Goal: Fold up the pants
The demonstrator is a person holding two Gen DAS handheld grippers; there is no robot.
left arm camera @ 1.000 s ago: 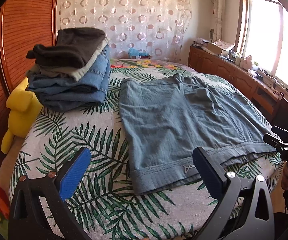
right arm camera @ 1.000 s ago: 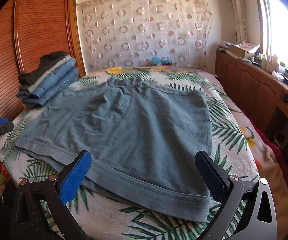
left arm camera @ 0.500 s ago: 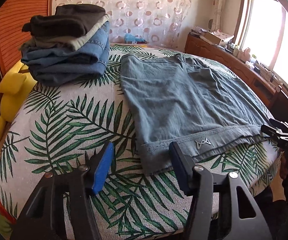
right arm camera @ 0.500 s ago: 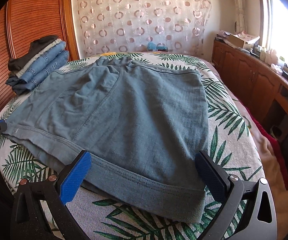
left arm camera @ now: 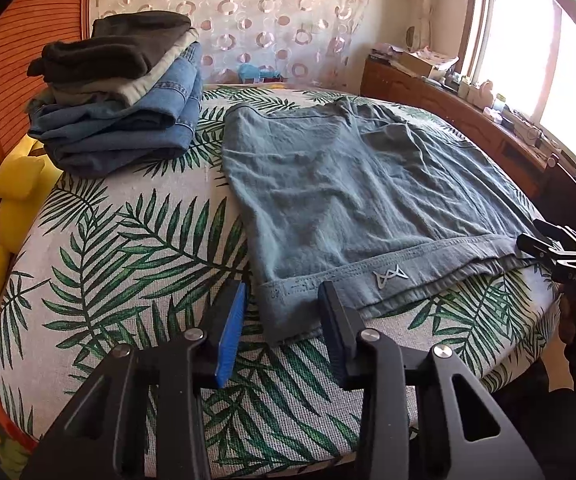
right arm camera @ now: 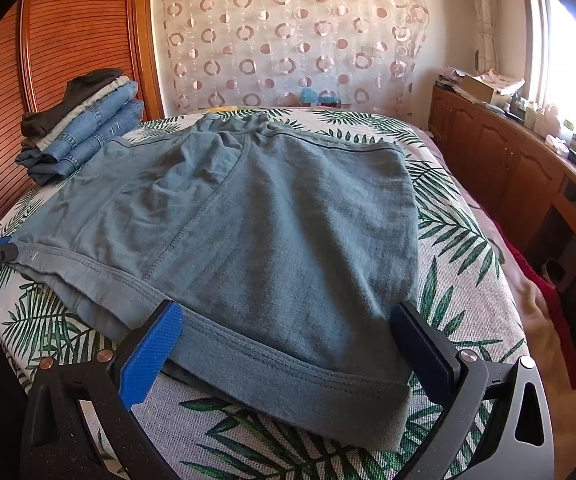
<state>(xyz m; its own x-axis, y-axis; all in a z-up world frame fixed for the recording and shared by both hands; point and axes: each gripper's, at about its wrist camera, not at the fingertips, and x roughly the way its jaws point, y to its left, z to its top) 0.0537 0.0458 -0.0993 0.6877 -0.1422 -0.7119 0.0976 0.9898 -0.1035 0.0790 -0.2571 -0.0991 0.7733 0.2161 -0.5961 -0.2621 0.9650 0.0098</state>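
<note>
Pants (left arm camera: 352,196): flat on leaf-print bedspread (left arm camera: 128,248) | left gripper (left arm camera: 284,320): jaws apart, straddling near hem corner | right gripper (right arm camera: 288,344): jaws wide apart, opposite hem corner between them

Bare bedspread (left arm camera: 128,264) left of the shorts (left arm camera: 348,192) gives passage; the clothes stack (left arm camera: 120,92) blocks far left, cabinets (right arm camera: 508,168) crowd the right.
</note>
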